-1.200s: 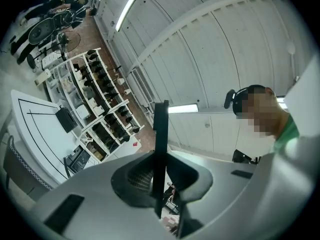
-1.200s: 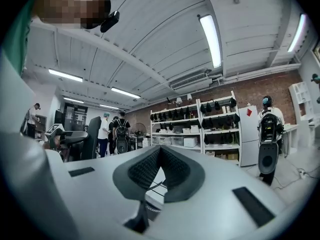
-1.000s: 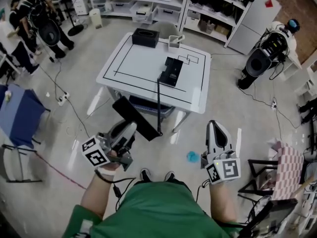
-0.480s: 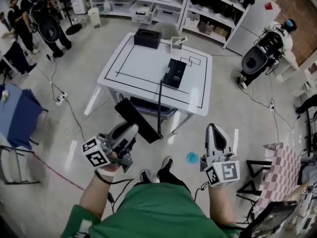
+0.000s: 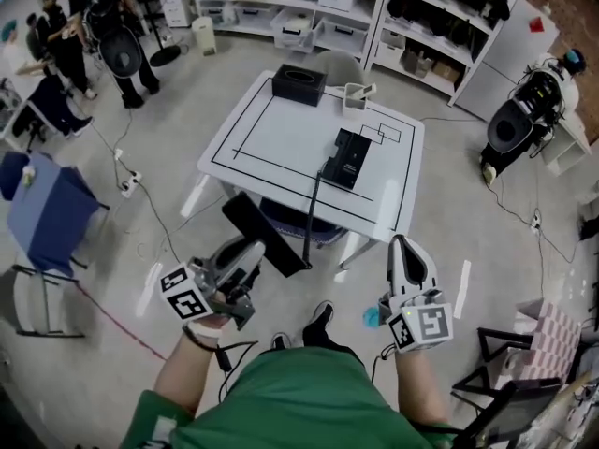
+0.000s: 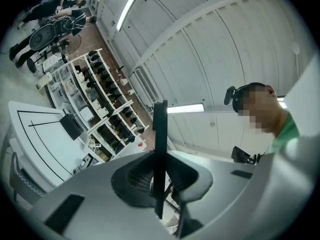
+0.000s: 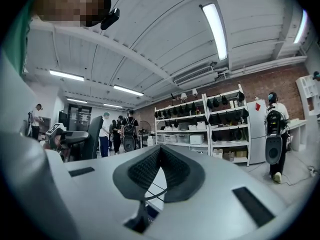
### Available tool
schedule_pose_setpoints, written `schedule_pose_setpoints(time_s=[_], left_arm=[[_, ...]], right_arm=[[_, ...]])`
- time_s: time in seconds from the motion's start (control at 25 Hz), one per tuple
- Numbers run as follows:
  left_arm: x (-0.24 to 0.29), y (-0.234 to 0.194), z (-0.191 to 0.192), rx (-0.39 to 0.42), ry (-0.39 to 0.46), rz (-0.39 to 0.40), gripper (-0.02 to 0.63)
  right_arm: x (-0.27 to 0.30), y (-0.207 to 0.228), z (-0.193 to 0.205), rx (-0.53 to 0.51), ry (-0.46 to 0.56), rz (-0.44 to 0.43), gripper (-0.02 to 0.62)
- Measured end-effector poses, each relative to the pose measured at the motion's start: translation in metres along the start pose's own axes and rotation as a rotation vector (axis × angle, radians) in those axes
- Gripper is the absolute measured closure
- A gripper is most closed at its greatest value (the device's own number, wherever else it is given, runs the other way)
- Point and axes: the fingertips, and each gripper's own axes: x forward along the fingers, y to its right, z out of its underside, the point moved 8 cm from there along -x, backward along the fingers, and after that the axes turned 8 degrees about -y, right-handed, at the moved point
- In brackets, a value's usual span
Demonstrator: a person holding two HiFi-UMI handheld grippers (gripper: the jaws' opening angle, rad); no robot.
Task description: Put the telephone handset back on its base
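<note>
Now clamped edge-on in the left hand-held gripper: the black telephone handset, up in the air before the near edge of the white counter. Black cord from handset to base on that counter. Right hand-held gripper pressed together, empty.

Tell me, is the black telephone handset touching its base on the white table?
Apart. The head view shows the handset held in the left gripper short of the table, clear of the base; only a cord joins them.
</note>
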Motion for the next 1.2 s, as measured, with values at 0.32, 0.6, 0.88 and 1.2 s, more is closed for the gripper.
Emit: schedule_pose_setpoints(time_s=[0.32, 0.6, 0.88, 1.2], left_arm=[[0.06, -0.027, -0.008, 0.019, -0.003, -0.047, 0.526], [0.108, -0.042, -0.016, 0.039, -0.01, -0.091, 0.526], [0.146, -0.068, -0.005, 0.015, -0.032, -0.124, 0.526], [0.162, -0.101, -0.022, -0.002, -0.068, -0.124, 0.526]], right_arm=[[0.05, 0.063, -0.003, 0.022, -0.009, -0.055, 0.575], [0.076, 0.111, -0.009, 0.033, -0.002, -0.092, 0.575], [0.1, 0.15, -0.005, 0.059, 0.006, -0.109, 0.575], [0.123, 0.164, -0.005, 0.086, -0.014, -0.071, 0.575]])
